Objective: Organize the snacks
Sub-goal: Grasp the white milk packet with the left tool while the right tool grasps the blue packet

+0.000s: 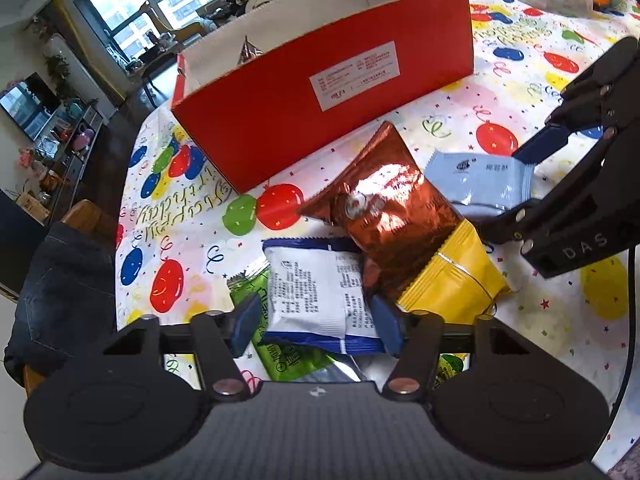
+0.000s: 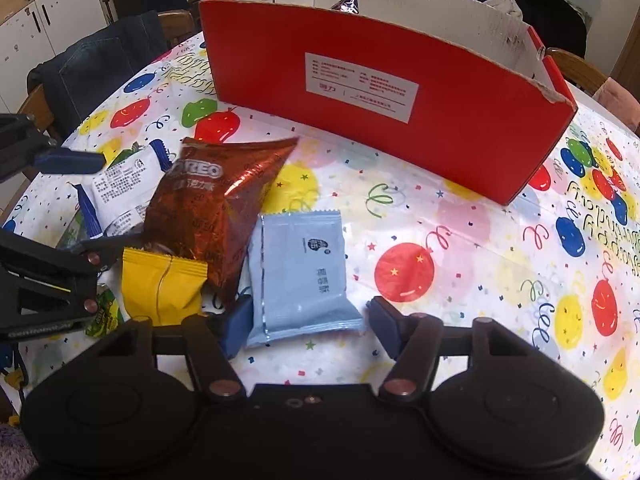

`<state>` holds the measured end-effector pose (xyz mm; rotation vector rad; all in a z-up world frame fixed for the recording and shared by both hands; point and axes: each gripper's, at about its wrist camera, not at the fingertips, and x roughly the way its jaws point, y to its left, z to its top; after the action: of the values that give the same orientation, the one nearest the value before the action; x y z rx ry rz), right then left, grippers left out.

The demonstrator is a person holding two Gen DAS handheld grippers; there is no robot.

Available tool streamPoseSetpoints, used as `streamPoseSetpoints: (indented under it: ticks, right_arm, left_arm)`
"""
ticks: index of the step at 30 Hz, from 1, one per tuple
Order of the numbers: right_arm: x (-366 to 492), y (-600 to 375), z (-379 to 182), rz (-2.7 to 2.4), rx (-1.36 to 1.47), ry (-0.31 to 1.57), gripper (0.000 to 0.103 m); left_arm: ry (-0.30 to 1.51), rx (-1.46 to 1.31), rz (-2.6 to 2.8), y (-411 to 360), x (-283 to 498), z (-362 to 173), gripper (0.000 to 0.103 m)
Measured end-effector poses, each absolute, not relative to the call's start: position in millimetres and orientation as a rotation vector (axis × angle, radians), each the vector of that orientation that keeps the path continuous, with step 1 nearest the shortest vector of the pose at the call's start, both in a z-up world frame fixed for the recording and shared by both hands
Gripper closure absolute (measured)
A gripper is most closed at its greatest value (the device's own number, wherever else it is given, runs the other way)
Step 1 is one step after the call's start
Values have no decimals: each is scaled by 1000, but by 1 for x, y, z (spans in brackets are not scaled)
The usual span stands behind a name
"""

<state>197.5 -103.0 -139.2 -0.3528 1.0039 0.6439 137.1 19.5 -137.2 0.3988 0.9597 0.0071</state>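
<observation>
Five loose snack packets on my counter, one red box behind them.

Left to right I count one green packet, one white-and-blue packet, one copper Oreo bag, one yellow packet, one pale blue packet. My left tool tilts down astride the white-and-blue one, its pads seemingly touching; my right tool tilts down with jaws apart around the pale blue one.

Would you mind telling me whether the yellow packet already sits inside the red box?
No, the yellow packet lies on the tablecloth among the other snacks, well in front of the red box.
</observation>
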Motion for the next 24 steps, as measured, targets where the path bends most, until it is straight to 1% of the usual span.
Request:
streamPoseSetpoints:
  ticks: [9,19,24]
  right_arm:
    - [198,-107,-137,645,-329,1010,47]
    - [200,-127,-124,622,-196,1035,47]
    - [196,-138,-109,617,-146,1013,48]
  left_arm:
    - [961,388,17,21,137,-135,54]
    - [952,190,62,45,132,-118,55]
    - [935,89,83,55,124,-105,55]
